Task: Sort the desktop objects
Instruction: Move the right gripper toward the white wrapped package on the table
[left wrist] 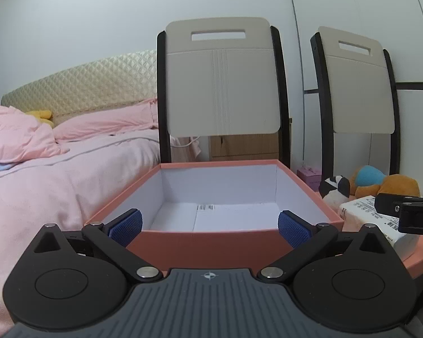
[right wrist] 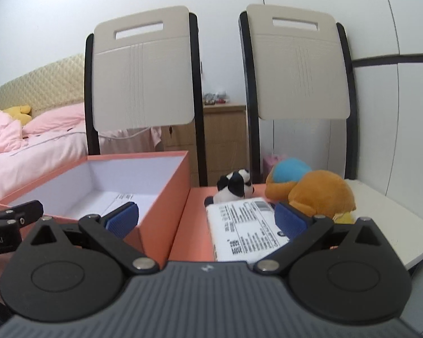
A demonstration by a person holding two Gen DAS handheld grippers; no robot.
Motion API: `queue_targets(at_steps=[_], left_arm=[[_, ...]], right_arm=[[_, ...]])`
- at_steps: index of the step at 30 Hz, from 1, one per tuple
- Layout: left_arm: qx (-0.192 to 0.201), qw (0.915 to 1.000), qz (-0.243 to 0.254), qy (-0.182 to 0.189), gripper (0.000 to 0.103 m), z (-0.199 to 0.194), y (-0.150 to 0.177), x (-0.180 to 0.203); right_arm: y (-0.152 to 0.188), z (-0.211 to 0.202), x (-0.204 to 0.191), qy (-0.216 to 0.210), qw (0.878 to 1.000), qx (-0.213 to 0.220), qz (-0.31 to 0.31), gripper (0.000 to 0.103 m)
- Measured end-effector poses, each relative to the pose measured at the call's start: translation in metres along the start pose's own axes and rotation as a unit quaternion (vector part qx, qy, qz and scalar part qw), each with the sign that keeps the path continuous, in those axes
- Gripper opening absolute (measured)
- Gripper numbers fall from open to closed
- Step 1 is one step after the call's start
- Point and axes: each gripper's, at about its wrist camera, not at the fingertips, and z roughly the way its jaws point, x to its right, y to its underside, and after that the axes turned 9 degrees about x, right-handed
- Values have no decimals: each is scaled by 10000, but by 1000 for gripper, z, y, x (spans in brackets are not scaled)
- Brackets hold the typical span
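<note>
left claw (left wrist: 210, 224) spread wide, right claw (right wrist: 206, 218) likewise agape, both level

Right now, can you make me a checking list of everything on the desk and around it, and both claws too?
Surface: white desk with a salmon lid lying flat on it.
Job's things: open salmon box, white inside, only a labelled paper on its floor; white packet with printed text, on the lid; panda plush and orange plush behind the packet.
Clutter: small pink box behind the desk.
Claws: left claw open, in front of the box, holding nothing; right claw open, its pads either side of the packet's near end, holding nothing.
Cables: nothing seen.
Surroundings: two chairs, pink bed, wooden drawers, white wall.
</note>
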Motion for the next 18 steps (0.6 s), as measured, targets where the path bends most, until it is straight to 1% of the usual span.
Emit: queue_targets(at_steps=[5,9,18], left_arm=[[-238,9982,-481,270,103,3,0,-10],[-247,9976,-606,205,103,2,2,-13],[-212,9983,-445,325,103,0,5,1]], right_arm=[[2,-2,6,-163,9995,-113,246,103],[3,-5,5,-154,9996,-122,205,103],[1,-10,9,-236,9995,-106,198,103]])
